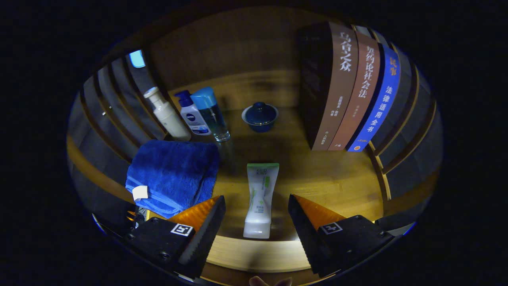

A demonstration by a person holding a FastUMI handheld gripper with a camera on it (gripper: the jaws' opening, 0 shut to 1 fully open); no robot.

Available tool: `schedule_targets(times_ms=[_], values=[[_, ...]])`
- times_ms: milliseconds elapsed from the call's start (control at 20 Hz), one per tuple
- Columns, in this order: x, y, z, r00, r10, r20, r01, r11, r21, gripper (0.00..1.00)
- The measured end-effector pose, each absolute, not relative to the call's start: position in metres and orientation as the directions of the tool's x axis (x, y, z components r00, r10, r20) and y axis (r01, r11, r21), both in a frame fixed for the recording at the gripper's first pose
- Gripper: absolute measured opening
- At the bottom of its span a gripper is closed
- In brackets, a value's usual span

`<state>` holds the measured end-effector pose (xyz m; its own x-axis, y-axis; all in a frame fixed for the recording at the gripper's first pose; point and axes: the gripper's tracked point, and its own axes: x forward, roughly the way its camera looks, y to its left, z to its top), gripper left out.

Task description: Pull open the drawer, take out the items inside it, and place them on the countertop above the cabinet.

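A white tube with a green end (260,198) lies flat on the wooden countertop (337,182), pointing away from me. My gripper (256,198) is open, its fingers wide apart on either side of the tube's lower half and touching nothing. A folded blue towel (172,174) rests on the counter just ahead of the left finger (206,226).
Beyond the tube stands a small blue lidded bowl (260,116). Three bottles (192,115) stand behind the towel. Upright books (349,91) fill the right back. The counter's front edge (254,254) runs below the fingers, with slatted side walls (405,159) left and right.
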<state>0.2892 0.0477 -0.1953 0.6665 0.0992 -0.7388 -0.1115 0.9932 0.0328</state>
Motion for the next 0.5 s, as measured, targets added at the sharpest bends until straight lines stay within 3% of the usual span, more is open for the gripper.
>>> schedule_targets(times_ms=[200,500], values=[[0.258,0.052,-0.176,0.768,0.083,-0.635,-0.124,0.992,-0.019,1.0],[0.197,0.055,-0.133,0.927,0.042,-0.371,-0.11,0.98,-0.163,1.0]])
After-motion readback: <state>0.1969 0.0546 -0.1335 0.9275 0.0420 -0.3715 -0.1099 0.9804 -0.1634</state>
